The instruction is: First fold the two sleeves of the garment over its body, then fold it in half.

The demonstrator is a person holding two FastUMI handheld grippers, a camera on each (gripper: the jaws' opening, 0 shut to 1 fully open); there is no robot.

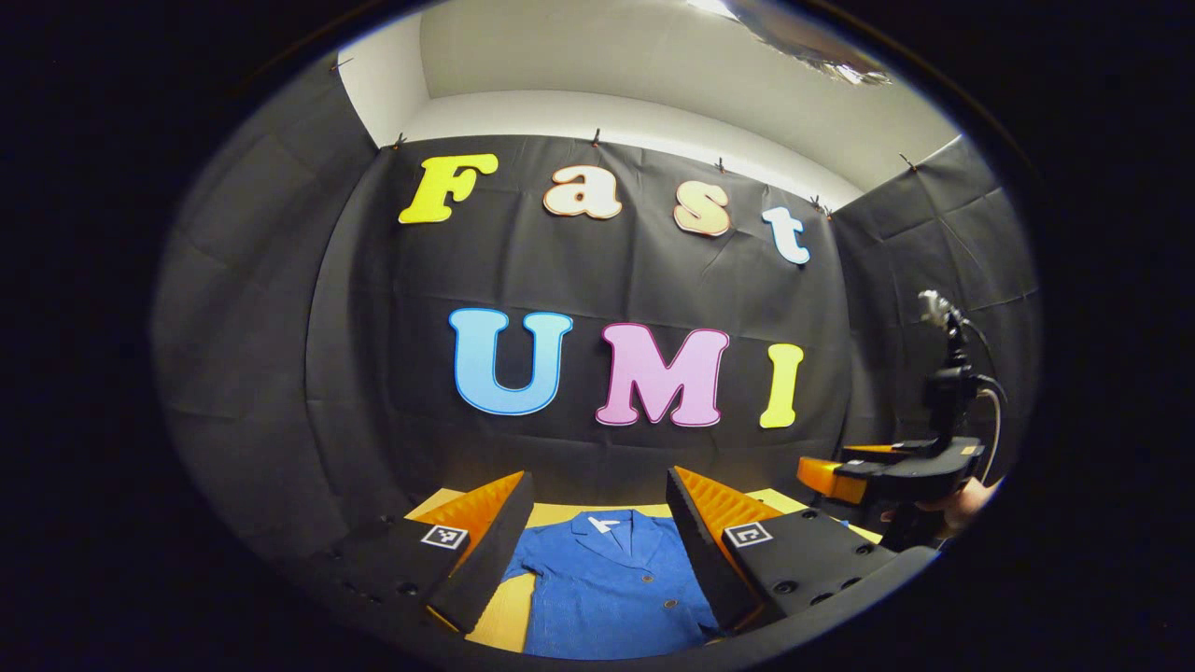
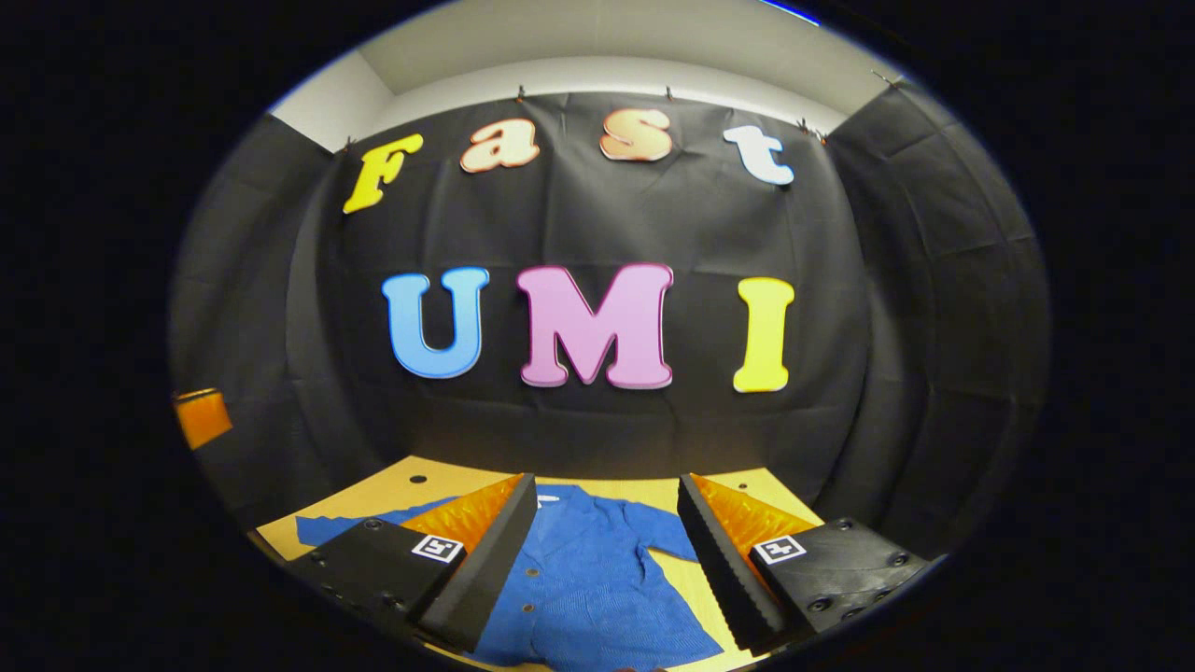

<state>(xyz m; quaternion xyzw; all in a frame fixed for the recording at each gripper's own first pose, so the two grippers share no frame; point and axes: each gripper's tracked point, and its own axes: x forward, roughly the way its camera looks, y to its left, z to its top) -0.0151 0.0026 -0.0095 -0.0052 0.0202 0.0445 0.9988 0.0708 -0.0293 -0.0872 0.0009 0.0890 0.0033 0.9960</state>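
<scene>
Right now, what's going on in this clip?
A person holds a two-finger gripper in each hand above a blue garment that lies flat, front up, on a yellow table. The left gripper and the right gripper both hang open over the garment and touch nothing. In the left gripper view the other gripper shows off to the right, with the hand holding it. A sleeve lies spread out to the side, so no fold has been made yet.

One blue garment (image 1: 607,583), one yellow table (image 2: 392,490), two tools: left (image 1: 597,551), right (image 2: 607,560).
</scene>
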